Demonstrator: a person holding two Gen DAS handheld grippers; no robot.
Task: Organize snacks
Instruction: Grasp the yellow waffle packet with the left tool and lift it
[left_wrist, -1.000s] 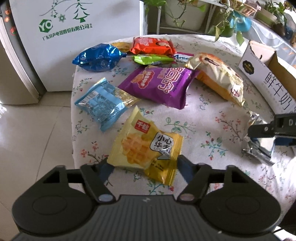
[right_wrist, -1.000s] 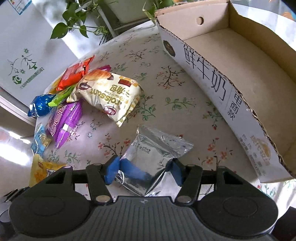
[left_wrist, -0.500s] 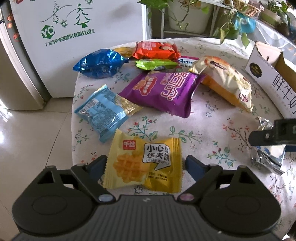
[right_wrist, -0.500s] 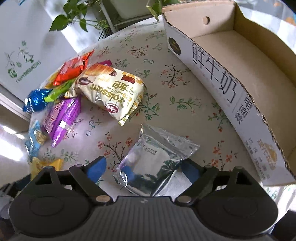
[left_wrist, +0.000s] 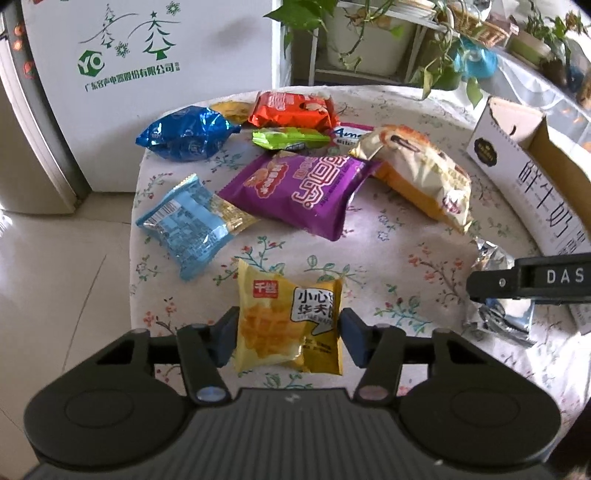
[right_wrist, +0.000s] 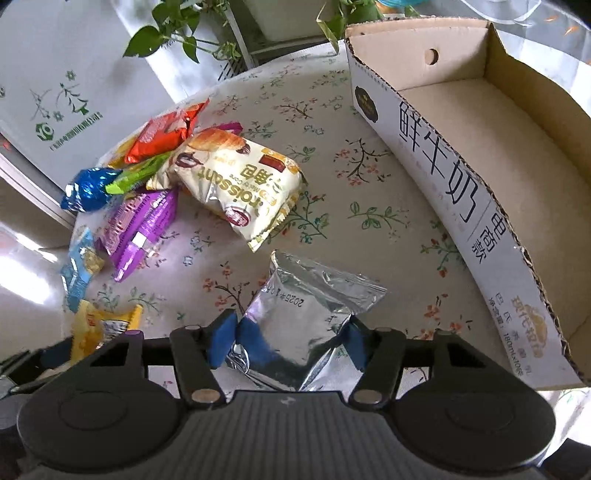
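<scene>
Left hand-held gripper (left_wrist: 286, 334) clamping yellow waffle packet (left_wrist: 288, 317), right hand-held gripper (right_wrist: 288, 341) clamping silver foil packet (right_wrist: 299, 317) between its pads

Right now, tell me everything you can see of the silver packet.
The silver packet is a crinkled, shiny foil pouch lying flat on the floral tablecloth, plain side up, with a printed date code near its top. It sits between the blue pads of the right tongs, which press both its sides, beside the cardboard box.
</scene>
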